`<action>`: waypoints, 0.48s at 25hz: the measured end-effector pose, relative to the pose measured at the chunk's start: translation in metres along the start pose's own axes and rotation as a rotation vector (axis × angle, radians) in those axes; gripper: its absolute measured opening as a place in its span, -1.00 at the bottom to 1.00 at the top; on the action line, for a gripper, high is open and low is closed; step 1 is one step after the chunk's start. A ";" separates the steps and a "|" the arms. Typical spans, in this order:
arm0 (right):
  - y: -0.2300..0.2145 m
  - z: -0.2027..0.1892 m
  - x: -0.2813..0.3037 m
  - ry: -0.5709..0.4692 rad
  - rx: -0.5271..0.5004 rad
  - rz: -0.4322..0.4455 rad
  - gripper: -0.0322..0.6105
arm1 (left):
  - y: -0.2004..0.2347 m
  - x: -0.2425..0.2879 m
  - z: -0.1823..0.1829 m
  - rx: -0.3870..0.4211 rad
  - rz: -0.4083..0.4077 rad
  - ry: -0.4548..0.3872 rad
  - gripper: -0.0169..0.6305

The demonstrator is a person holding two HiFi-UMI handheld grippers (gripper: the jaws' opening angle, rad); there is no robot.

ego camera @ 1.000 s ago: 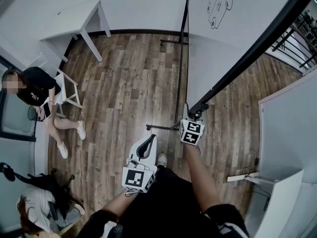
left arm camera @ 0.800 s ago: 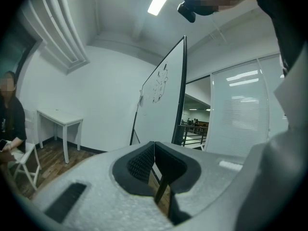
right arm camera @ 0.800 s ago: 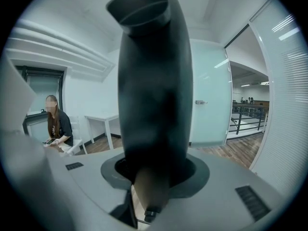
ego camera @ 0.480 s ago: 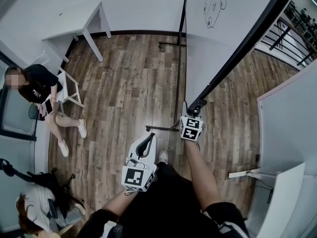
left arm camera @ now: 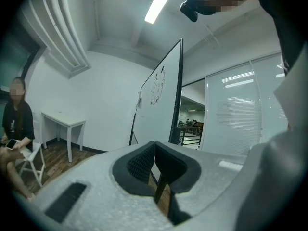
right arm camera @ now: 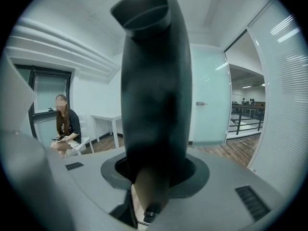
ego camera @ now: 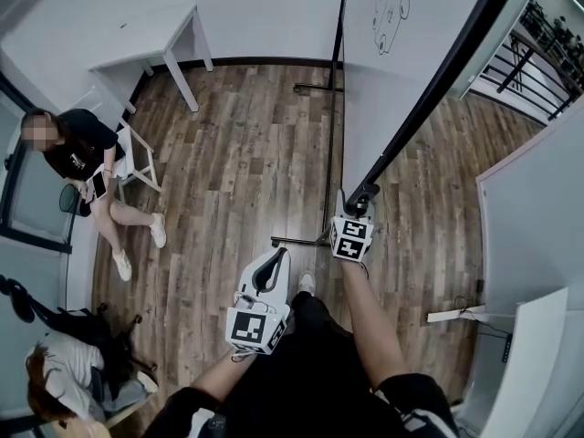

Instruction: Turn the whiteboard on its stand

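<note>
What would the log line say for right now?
right gripper: clamped on whiteboard frame | left gripper: shut, empty, away from board

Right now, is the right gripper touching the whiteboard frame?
Touching. The right gripper view shows the black whiteboard frame filling the gap between the jaws of the right gripper, with no space on either side.

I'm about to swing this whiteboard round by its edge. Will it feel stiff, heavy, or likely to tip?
Probably stiff: the right claw clamps a rigid black frame. The whiteboard is tall and broad, so likely slow to swing. Its thin floor foot suggests it could tip if shoved hard.
</note>
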State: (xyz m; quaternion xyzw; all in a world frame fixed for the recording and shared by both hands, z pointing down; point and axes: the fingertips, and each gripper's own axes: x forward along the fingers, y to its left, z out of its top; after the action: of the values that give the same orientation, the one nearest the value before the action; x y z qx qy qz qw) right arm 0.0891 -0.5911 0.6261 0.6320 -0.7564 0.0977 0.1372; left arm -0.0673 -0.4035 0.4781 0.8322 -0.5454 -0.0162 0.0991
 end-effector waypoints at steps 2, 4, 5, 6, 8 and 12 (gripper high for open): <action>0.004 -0.005 -0.014 -0.001 0.002 0.000 -0.43 | -0.005 -0.017 -0.003 -0.003 0.001 0.003 -0.90; 0.009 -0.008 -0.027 -0.003 0.002 0.000 -0.43 | -0.010 -0.034 -0.003 -0.002 0.001 0.002 -0.90; 0.012 -0.009 -0.032 -0.005 0.002 0.001 -0.43 | -0.012 -0.041 -0.003 0.000 0.000 0.000 -0.90; 0.015 -0.010 -0.037 -0.006 0.002 0.001 -0.43 | -0.013 -0.049 -0.002 0.001 -0.002 -0.002 -0.90; 0.020 -0.014 -0.048 -0.005 0.001 0.001 -0.43 | -0.017 -0.064 -0.004 0.001 -0.005 -0.002 -0.90; 0.029 -0.026 -0.075 -0.005 0.001 0.000 -0.43 | -0.031 -0.093 -0.011 0.003 -0.021 0.001 -0.90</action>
State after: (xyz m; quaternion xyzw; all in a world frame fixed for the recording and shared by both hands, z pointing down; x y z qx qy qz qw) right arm 0.0747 -0.5078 0.6264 0.6322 -0.7569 0.0963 0.1348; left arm -0.0758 -0.3051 0.4761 0.8379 -0.5367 -0.0160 0.0980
